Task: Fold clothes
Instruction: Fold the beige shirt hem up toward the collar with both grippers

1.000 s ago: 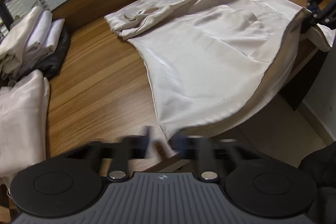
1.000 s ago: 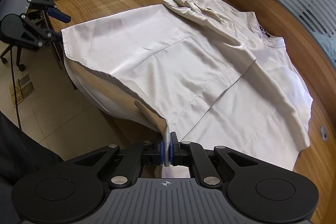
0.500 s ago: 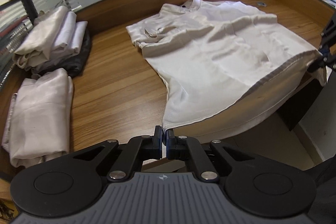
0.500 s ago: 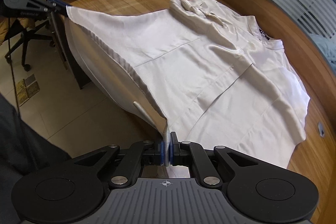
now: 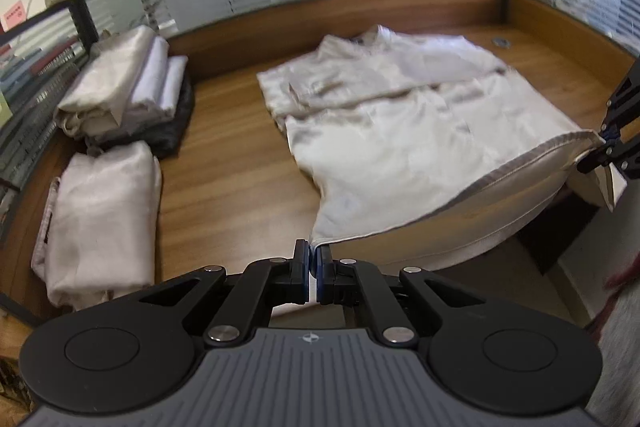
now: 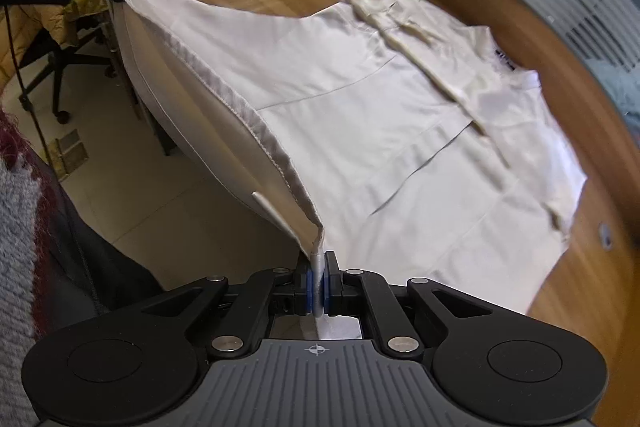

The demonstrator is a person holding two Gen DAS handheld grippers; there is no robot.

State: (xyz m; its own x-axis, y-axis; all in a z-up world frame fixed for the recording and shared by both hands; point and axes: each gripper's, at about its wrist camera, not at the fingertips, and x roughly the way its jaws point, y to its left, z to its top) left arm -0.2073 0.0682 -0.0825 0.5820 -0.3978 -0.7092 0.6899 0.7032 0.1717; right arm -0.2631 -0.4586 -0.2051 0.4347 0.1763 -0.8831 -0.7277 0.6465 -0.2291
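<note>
Wood table (image 5: 224, 187) with frosted glass partition behind. Cream shirt (image 5: 400, 131) lies spread at 12 o'clock, collar end far, hem raised off the near edge. Left claw (image 5: 313, 267) clamped on 1 hem corner, right claw (image 6: 318, 285) clamped on the other; hem stretched taut between them. Folded stack (image 5: 120, 95) and 1 more folded garment (image 5: 104, 219) sit at 10 o'clock: those look done. This shirt: 1 sleeve appears folded in, bottom-to-collar fold not laid yet. Far sleeve detail blurred; shirt underside hidden.
</note>
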